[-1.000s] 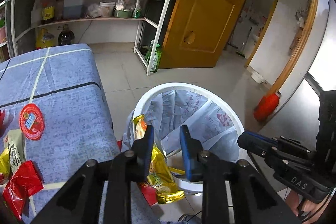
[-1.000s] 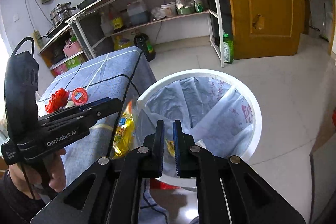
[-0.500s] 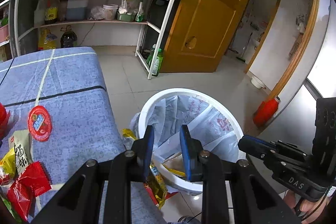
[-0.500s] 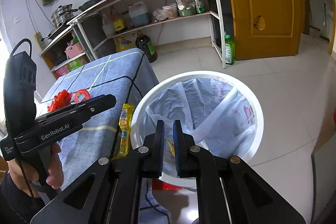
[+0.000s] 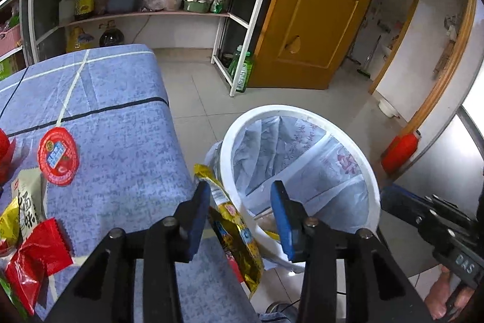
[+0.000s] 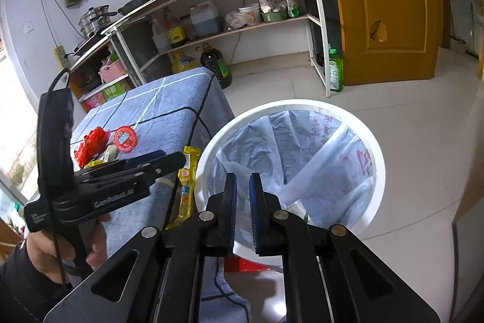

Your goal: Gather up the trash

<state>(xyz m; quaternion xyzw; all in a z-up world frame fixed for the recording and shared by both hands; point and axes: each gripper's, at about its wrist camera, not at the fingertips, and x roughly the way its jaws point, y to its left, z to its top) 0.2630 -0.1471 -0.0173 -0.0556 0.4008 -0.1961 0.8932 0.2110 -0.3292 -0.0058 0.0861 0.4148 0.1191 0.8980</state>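
Observation:
My left gripper (image 5: 240,189) hovers between the blue-clothed table (image 5: 121,141) and the white lined bin (image 5: 302,108), its jaws opening. A yellow snack wrapper (image 5: 236,229) hangs between them close to the left pad, outside the bin's rim, with no pad pressing on it. In the right wrist view that wrapper (image 6: 185,186) dangles under the left gripper (image 6: 178,159), against the table's side. My right gripper (image 6: 242,180) is shut with nothing in it, above the bin's near rim (image 6: 290,105). More trash lies on the table: a red round lid (image 5: 59,156) and a red wrapper (image 5: 36,256).
A white shelf rack (image 5: 236,20) with bottles and jars stands behind the table, next to a yellow wooden door (image 5: 308,29). A green bottle (image 5: 242,71) stands at the rack's foot. A red container (image 5: 399,150) sits on the tiled floor to the right of the bin.
The left jaws have widened. The yellow wrapper, earlier gripped over the bin's edge, has slipped down and now hangs outside the rim. The right gripper has not moved.

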